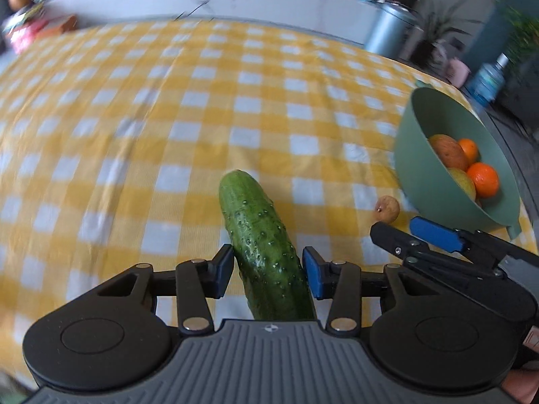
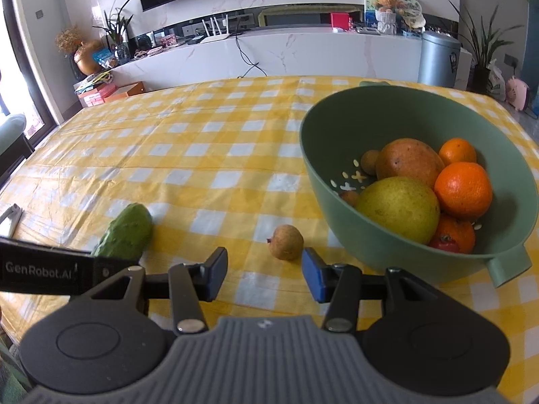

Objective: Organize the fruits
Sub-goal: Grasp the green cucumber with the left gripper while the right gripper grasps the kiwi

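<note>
A green cucumber [image 1: 262, 245] sits between the blue pads of my left gripper [image 1: 268, 271], which is closed on it; it also shows in the right wrist view [image 2: 125, 232]. My right gripper [image 2: 264, 274] is open and empty, just short of a small brown round fruit [image 2: 286, 242] on the cloth, also seen in the left wrist view [image 1: 388, 208]. The green bowl [image 2: 337, 225] at the right holds a mango [image 2: 409, 161], a yellow-green pear [image 2: 399, 208] and oranges [image 2: 463, 190]. The right gripper shows in the left wrist view [image 1: 434, 235].
A yellow and white checked cloth [image 2: 202, 141] covers the table. Behind it run a white marble counter [image 2: 303, 50], a grey bin [image 2: 438, 57] and potted plants. The table's left edge is near the cucumber side.
</note>
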Available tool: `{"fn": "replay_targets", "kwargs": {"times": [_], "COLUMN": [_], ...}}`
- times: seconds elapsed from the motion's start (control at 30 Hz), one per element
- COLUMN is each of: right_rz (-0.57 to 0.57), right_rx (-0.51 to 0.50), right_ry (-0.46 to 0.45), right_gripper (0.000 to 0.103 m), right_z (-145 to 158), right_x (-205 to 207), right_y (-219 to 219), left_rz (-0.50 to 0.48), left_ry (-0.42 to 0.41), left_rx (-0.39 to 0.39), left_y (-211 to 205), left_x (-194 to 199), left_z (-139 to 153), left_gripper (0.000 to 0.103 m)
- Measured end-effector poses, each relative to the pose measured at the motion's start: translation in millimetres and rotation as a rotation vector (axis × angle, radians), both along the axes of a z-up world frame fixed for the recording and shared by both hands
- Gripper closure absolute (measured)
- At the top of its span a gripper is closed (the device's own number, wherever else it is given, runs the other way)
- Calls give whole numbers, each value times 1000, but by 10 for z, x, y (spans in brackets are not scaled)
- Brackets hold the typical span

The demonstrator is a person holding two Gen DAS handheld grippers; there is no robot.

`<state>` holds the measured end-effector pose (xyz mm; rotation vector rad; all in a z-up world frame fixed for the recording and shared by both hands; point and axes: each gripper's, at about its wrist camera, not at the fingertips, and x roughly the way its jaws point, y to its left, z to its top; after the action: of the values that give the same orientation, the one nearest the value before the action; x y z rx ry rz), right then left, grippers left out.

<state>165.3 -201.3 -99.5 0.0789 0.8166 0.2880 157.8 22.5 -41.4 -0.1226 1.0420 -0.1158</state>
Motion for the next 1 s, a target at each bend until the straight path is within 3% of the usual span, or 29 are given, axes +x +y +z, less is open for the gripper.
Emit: {"fn": "replay_targets", "kwargs": {"times": [0.13,0.23,0.43,0.5,0.63,0.77,0.83,1.0], "right_rz": [-26,-54,-92,-91,-94,-91,-90,-79], "right_rx": [18,6,-16,-25,-43,-62,-76,-108], "right_ry": [17,11,-10,-8,-10,-23,-25,-39], "right_gripper": [64,64,67,71,72,72,80,80], "right_z": [-42,-53,-65,-84,-115,-119,-126,-126], "right_x": [46,66,104,127,148,151,149,128], "right_y": [0,9,38,60,97,126,140,183], "left_rz": [-67,-53,-14,-8,6,2,-3,-23], "left_ry": [-14,27,6,-3,-11,-35,-44,-59], "left_rx": [39,19,-55,-59,-74,-46,-32,0], "left_y": [-41,41,165,175,182,135,109,77], "left_x": [5,16,-1,13,27,12,12,-10], "left_z": [-55,-165,-156,-171,-213,-235,-240,-242], "left_gripper": [54,57,57,55,54,54,54,57]}}
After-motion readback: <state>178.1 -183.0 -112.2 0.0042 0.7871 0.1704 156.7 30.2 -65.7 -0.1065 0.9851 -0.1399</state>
